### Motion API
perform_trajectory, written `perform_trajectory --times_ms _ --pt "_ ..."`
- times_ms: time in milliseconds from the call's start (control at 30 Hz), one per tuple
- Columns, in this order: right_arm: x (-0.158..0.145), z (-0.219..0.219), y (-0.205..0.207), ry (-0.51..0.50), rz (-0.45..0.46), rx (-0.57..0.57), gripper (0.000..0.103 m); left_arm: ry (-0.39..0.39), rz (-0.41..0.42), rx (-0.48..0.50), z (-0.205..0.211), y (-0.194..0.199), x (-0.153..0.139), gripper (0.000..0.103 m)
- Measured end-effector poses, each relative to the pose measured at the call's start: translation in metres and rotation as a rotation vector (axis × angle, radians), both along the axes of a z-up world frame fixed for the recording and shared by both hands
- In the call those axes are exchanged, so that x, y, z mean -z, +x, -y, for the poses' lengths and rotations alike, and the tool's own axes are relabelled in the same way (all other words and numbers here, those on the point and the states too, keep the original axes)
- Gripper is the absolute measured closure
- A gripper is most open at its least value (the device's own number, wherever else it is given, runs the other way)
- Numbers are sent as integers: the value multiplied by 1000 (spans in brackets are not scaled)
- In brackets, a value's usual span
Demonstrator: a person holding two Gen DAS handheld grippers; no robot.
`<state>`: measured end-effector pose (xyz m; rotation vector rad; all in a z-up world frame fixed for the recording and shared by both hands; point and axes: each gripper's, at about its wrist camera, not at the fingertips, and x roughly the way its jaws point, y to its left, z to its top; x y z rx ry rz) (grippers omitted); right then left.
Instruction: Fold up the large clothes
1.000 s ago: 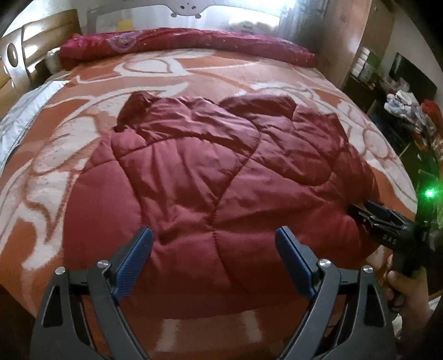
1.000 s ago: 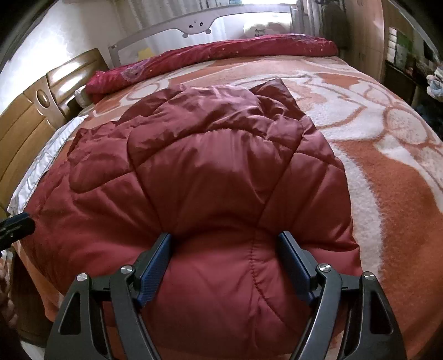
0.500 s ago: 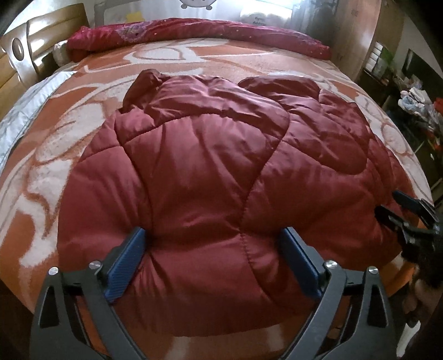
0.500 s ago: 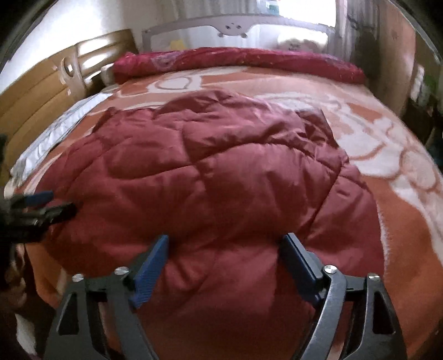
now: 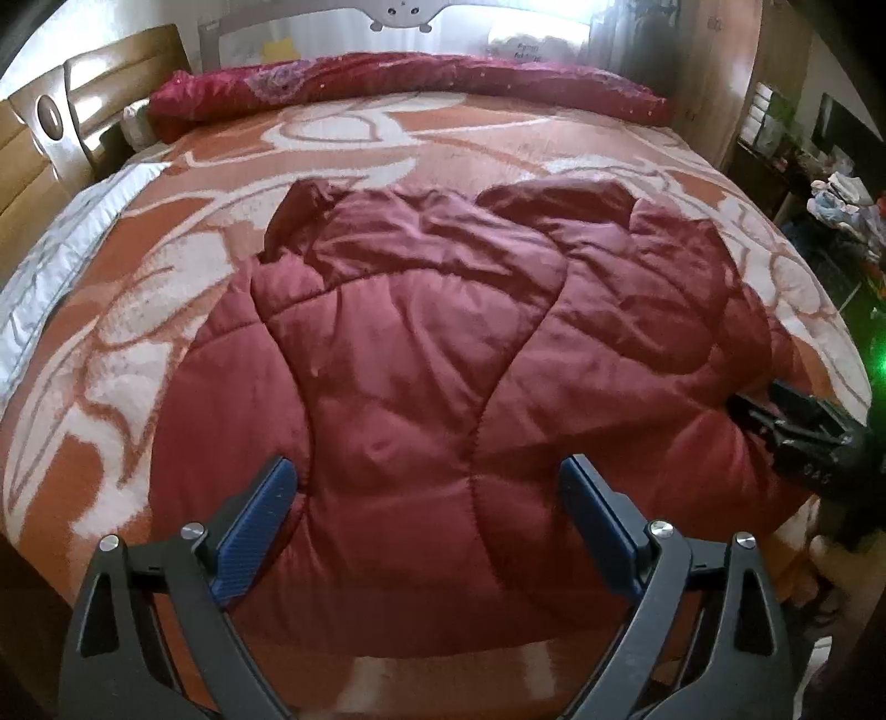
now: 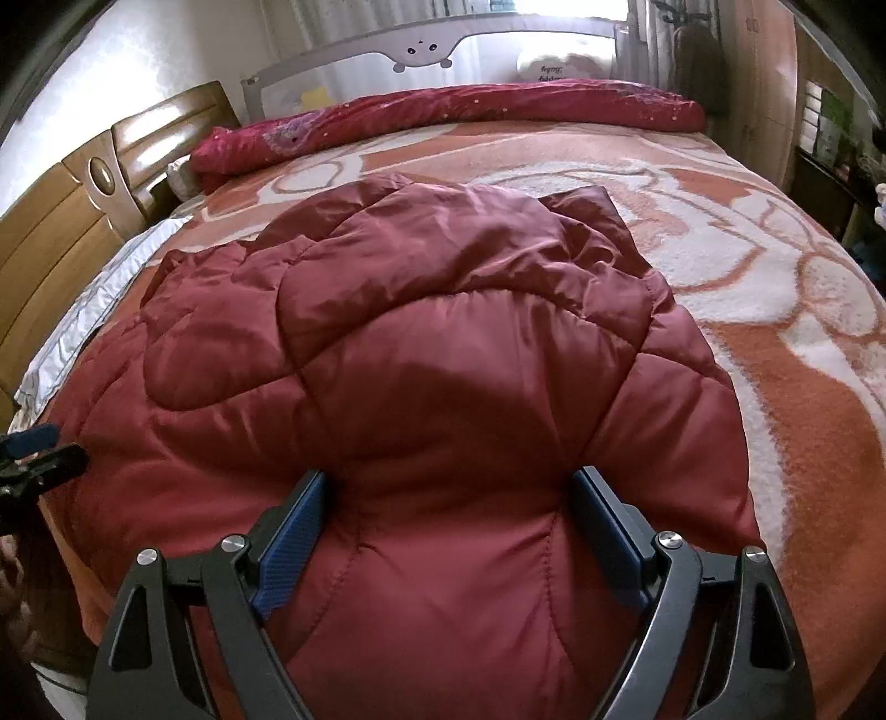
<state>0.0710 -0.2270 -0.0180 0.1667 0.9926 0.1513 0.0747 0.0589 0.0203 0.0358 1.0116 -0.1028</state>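
Observation:
A dark red quilted padded jacket [image 5: 421, 354] lies spread on the bed; it also fills the right wrist view [image 6: 443, 343]. My left gripper [image 5: 429, 498] is open, its blue pads wide apart over the jacket's near hem. My right gripper [image 6: 448, 515] is open too, its pads either side of a puffed fold of the jacket's near edge, not pinching it. The right gripper shows at the jacket's right edge in the left wrist view [image 5: 797, 426]. The left gripper's tips show at the far left of the right wrist view [image 6: 33, 454].
The bed carries an orange and white patterned blanket [image 5: 387, 144]. A rolled red quilt [image 5: 410, 83] lies along the far edge below a grey rail [image 6: 443, 50]. A wooden headboard [image 6: 72, 221] is at the left. Cluttered shelves [image 5: 830, 194] stand at the right.
The left gripper has pulled back and risen, so the jacket looks farther away. The right gripper has shifted to the right along the hem. Both have stayed open.

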Motion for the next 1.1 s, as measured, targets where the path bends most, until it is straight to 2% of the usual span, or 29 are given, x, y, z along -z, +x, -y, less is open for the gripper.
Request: perform_trajectory --times_ms 133,233,267,333,500,767,1100 --pt "-5 0 0 1 4 4 17 21 47 17 10 1 -12 7" --pt "-26 -2 -8 -7 83 7 21 47 80 33 21 7 -17 6" --pt "-33 -5 -11 -6 113 -5 21 54 80 37 24 10 -15 6" --pt "-38 -12 -9 6 115 -39 21 68 47 43 31 21 -4 7" --pt "-4 -25 11 -11 13 -98 18 73 4 46 38 30 21 7" --pt "11 -18 28 -4 -2 -75 14 71 -5 43 37 36 27 6" --pt "9 -18 28 6 0 -71 13 68 -9 45 37 44 30 3"
